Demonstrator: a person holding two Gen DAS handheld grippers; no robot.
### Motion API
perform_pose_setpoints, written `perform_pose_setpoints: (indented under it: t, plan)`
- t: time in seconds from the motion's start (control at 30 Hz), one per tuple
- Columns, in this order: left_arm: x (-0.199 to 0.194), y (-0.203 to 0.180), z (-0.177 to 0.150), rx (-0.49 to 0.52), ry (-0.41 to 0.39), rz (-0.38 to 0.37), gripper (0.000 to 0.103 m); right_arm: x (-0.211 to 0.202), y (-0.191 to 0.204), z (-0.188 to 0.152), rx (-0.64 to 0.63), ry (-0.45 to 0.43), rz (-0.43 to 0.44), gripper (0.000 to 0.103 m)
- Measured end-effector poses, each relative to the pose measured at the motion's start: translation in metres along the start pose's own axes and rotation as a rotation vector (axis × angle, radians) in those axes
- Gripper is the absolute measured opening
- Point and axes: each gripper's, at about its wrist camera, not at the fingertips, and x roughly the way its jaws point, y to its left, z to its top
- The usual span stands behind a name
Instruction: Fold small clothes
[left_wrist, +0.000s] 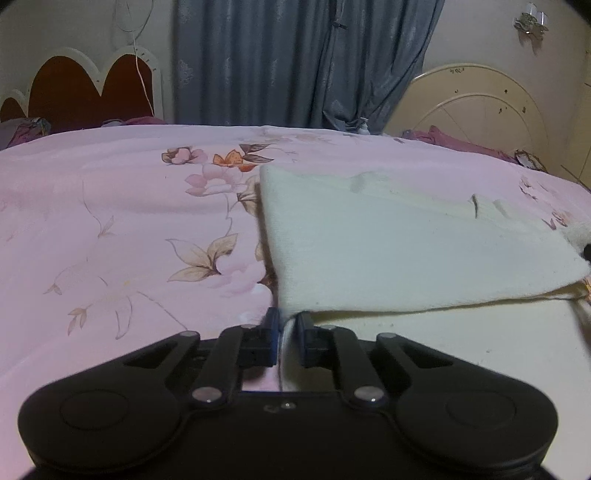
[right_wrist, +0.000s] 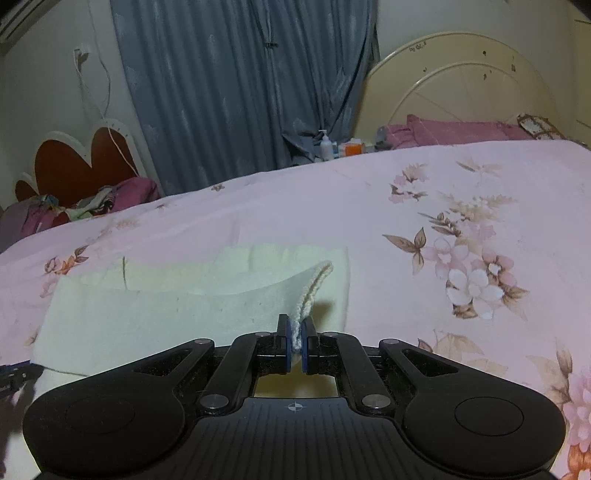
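A small cream knitted garment lies on a pink floral bedspread. My left gripper is shut on its near left corner, and the upper layer lifts over the layer below. In the right wrist view the same garment spreads to the left, and my right gripper is shut on its ribbed right edge, which stands up from the jaws. The left gripper shows at the left edge of that view.
The bedspread runs wide to the right. A blue curtain hangs behind. A cream round headboard, a red scalloped headboard, pink pillows and bottles stand at the far side.
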Motion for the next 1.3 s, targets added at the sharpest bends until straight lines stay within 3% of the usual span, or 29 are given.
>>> perform_pose_setpoints:
  t: [0.27, 0.37, 0.4, 0.43, 0.5, 0.53, 0.63, 0.7, 0.87, 0.97, 1.07, 1.2, 1.3]
  plan:
    - [0.0, 0.007, 0.002, -0.036, 0.018, -0.031, 0.01, 0.005, 0.0, -0.007, -0.01, 0.001, 0.008, 0.004]
    - [0.0, 0.007, 0.001, -0.023, 0.019, -0.027, 0.018, 0.015, 0.002, -0.009, -0.053, 0.011, -0.027, 0.004]
    - [-0.003, 0.008, 0.002, -0.019, 0.019, -0.02, 0.027, 0.022, 0.0, -0.01, -0.049, 0.038, -0.056, 0.005]
    - [-0.008, 0.009, 0.003, -0.021, 0.016, -0.017, 0.039, 0.026, -0.004, -0.01, -0.036, 0.067, -0.084, 0.009]
    - [-0.03, 0.014, 0.003, -0.036, -0.06, -0.015, 0.054, 0.01, -0.009, -0.008, -0.02, -0.011, -0.138, 0.043]
    - [-0.038, 0.013, 0.004, -0.036, -0.102, -0.013, 0.055, 0.001, -0.009, -0.007, -0.02, -0.046, -0.13, 0.044]
    - [-0.044, -0.002, 0.013, -0.018, -0.159, -0.059, 0.055, -0.005, -0.005, -0.003, -0.033, -0.051, -0.059, 0.043]
    - [-0.029, -0.022, 0.022, 0.02, -0.138, -0.099, 0.055, 0.005, 0.005, -0.003, -0.067, -0.015, -0.024, 0.029]
    - [0.012, -0.042, 0.024, 0.053, -0.066, -0.106, 0.054, 0.029, 0.039, -0.015, -0.156, 0.051, 0.055, 0.027]
    - [0.019, -0.021, 0.016, 0.026, -0.05, -0.072, 0.054, 0.035, 0.033, -0.023, -0.179, 0.037, 0.001, 0.027]
    - [0.017, -0.006, 0.019, 0.017, -0.035, -0.061, 0.054, 0.038, 0.002, -0.02, -0.073, 0.033, -0.081, 0.027]
    - [0.01, -0.005, 0.04, -0.001, -0.112, -0.079, 0.053, 0.033, 0.004, -0.005, -0.074, -0.02, -0.046, 0.027]
    - [0.029, -0.025, 0.063, 0.061, -0.117, -0.119, 0.057, 0.048, 0.03, 0.005, -0.109, -0.013, 0.015, 0.027]
